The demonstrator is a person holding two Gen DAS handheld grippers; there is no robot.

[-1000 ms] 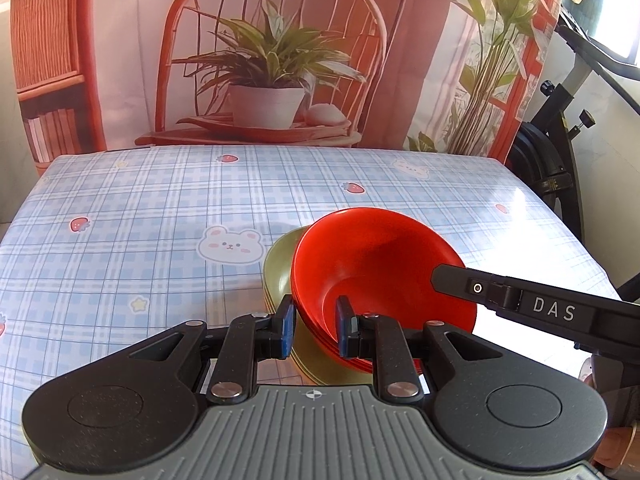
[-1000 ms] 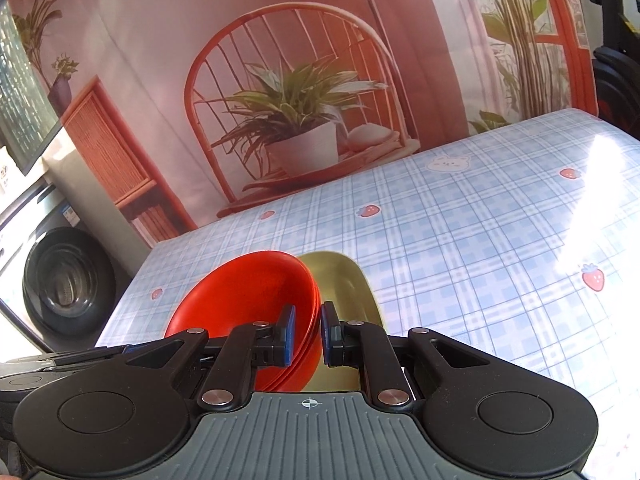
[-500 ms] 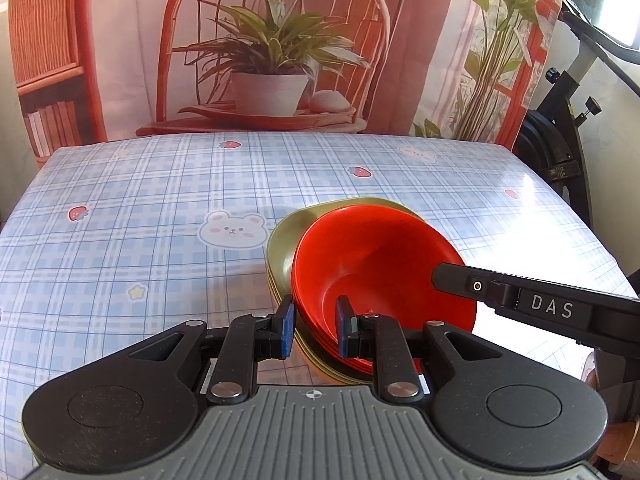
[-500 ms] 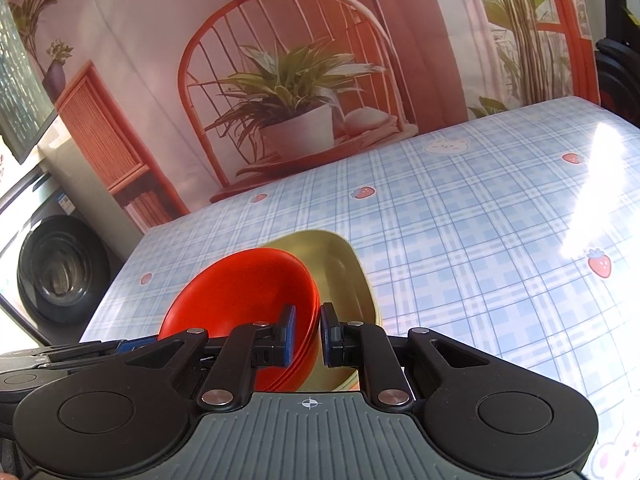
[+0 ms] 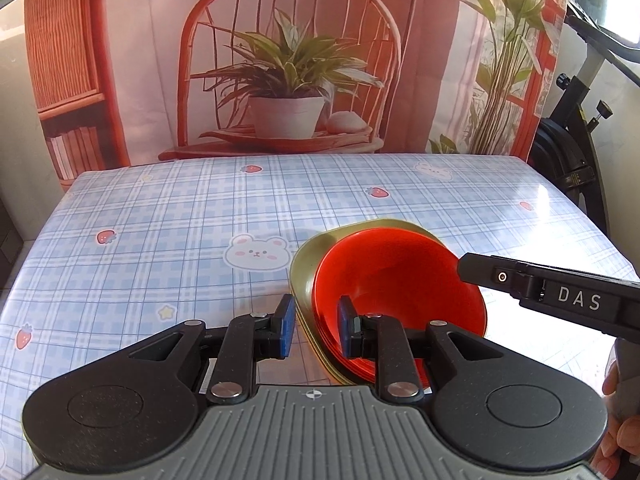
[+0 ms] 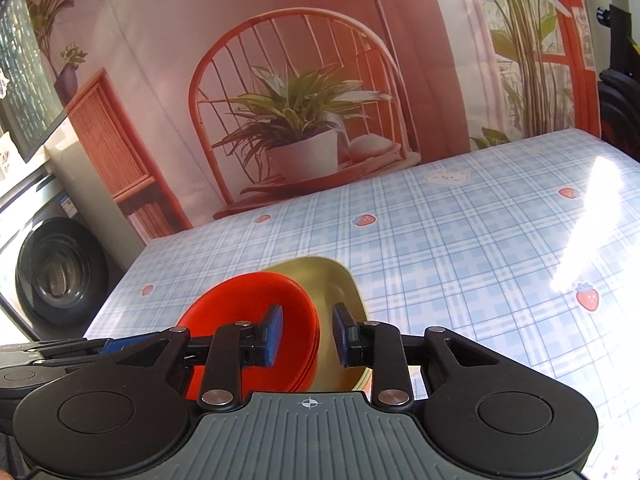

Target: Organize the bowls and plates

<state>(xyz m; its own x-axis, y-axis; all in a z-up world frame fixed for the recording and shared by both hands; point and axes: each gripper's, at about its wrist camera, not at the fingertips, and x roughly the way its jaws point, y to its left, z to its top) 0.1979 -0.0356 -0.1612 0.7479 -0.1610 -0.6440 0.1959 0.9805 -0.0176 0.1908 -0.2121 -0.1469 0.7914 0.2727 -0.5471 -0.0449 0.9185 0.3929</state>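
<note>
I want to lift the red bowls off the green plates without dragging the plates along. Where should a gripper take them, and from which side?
Take the red bowls by the rim, one finger inside and one outside, probably from the near edge. The nested bowl rims stand above the green plates, so a pinch there can clear the plates. Both the left gripper and the right gripper already straddle rims, jaws opening.

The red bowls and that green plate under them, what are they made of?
Red bowls: probably plastic or melamine; glossy, thin uniform rims, soft highlights. Green plate: likely the same, smooth olive sheen. Ceramic can't be ruled out.
</note>
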